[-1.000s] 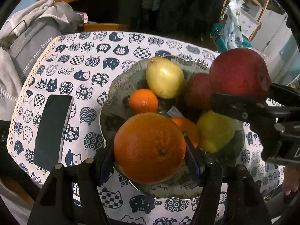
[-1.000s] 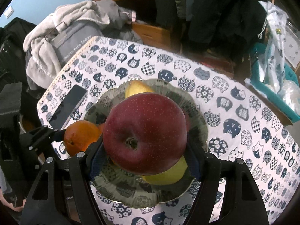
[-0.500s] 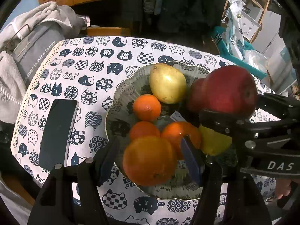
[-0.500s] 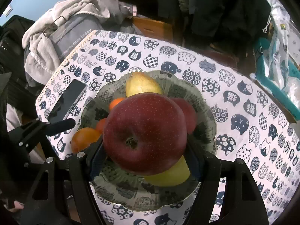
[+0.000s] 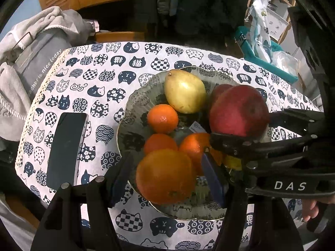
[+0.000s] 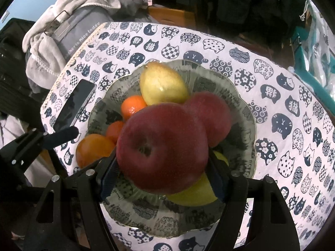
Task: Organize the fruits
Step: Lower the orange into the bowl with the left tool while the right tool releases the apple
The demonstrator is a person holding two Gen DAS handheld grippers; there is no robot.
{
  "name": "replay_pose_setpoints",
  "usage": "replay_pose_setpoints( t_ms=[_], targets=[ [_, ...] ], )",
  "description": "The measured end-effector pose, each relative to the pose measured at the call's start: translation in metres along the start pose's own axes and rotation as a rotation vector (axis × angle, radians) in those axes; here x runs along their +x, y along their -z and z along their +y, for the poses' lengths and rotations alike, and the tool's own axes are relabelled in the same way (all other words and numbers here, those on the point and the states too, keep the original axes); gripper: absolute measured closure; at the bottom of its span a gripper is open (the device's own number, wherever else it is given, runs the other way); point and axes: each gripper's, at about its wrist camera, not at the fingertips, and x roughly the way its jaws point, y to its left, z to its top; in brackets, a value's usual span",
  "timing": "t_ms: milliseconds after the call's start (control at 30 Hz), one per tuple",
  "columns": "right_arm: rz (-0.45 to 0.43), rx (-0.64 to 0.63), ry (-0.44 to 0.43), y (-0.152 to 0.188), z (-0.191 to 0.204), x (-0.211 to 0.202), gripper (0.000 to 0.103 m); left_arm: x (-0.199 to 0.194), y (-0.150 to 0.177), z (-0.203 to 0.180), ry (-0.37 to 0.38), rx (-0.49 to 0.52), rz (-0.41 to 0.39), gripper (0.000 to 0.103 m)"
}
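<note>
Both grippers are hanging over the glass fruit bowl (image 6: 249, 125) that is sitting on the cat-print tablecloth (image 5: 100, 79). The left gripper (image 5: 167, 173) is pointing steeply down with a big orange (image 5: 166, 176) sitting between its blue pads; the right pad is lying against the fruit's side and the left one is close beside it, so it is looking like a hold, with the orange hanging over the bowl's near-left rim. The right gripper (image 6: 164, 167) is reaching over the bowl's middle with a large red apple (image 6: 162, 148) between its jaws, and those jaws are opening; the pads are standing right at the apple's flanks, though I cannot tell whether they are pressing any longer. Beneath the apple a yellow pear (image 6: 194, 192) is lying in the bowl, with a second red apple (image 6: 211, 117) just behind it. Another pear (image 5: 185, 91) is resting at the far side of the bowl, and small tangerines (image 5: 162, 118) are lying near the centre. A dark phone (image 5: 66, 148) is lying flat on the cloth to the bowl's left, well apart from it.
</note>
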Motion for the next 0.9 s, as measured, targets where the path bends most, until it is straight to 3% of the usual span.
replay_pose_setpoints(
  t_ms=[133,600,900],
  targets=[
    [-0.008,0.014,-0.002,0.0,0.0,-0.005,0.027,-0.003,-0.001,0.0,0.001,-0.002,-0.005,0.034],
    [-0.155,0.03,-0.017,-0.007,0.003,-0.066,0.026,-0.029,-0.007,-0.009,0.042,-0.007,-0.052,0.034],
    [-0.293,0.023,0.085,0.001,-0.002,-0.121,0.025,-0.062,-0.015,-0.02,0.049,0.022,-0.133,0.031]
  ],
)
